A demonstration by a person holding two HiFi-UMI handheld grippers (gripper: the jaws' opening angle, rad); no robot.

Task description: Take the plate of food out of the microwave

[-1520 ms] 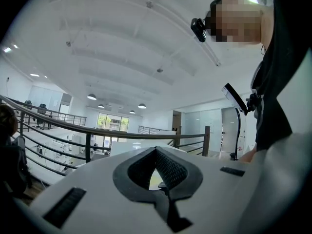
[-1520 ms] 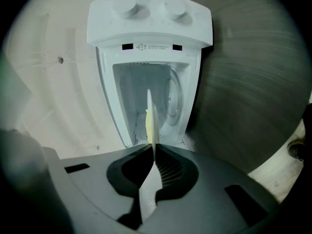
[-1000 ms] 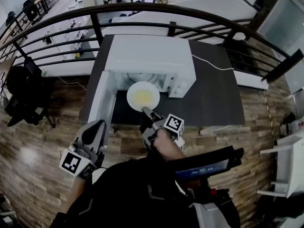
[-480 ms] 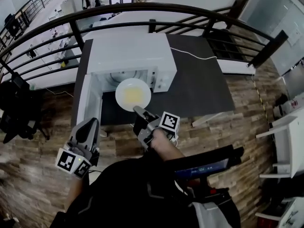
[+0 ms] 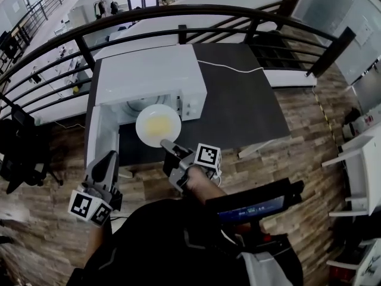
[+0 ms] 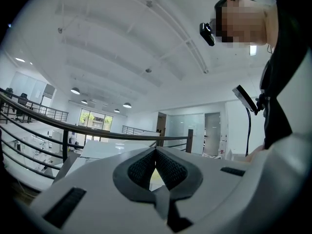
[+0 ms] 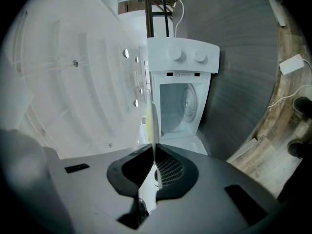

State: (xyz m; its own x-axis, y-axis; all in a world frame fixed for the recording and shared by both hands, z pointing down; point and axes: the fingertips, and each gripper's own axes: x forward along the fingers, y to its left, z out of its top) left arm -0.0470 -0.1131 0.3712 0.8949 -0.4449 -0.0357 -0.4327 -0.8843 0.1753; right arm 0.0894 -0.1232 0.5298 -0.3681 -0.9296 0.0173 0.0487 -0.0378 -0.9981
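Note:
A white plate (image 5: 158, 126) with yellowish food hangs just in front of the open cavity of the white microwave (image 5: 149, 73). My right gripper (image 5: 167, 143) is shut on the plate's near rim. In the right gripper view the plate (image 7: 153, 123) shows edge-on, pinched between the pads of the right gripper (image 7: 154, 152), and the empty cavity of the microwave (image 7: 179, 106) lies beyond. The microwave door (image 5: 100, 137) stands swung open at the left. Low at the left, apart from the door, my left gripper (image 5: 109, 157) is shut and empty; the left gripper (image 6: 156, 150) points level.
The microwave stands on a dark grey table (image 5: 238, 100) with a white cable (image 5: 232, 69) running across it. A black curved railing (image 5: 178, 14) lies behind. Wood floor surrounds the table, and a white power adapter (image 7: 292, 63) lies on it.
The plate has come out of the microwave's cavity toward me, still gripped by my right gripper. My left gripper has shifted a little beside the open door.

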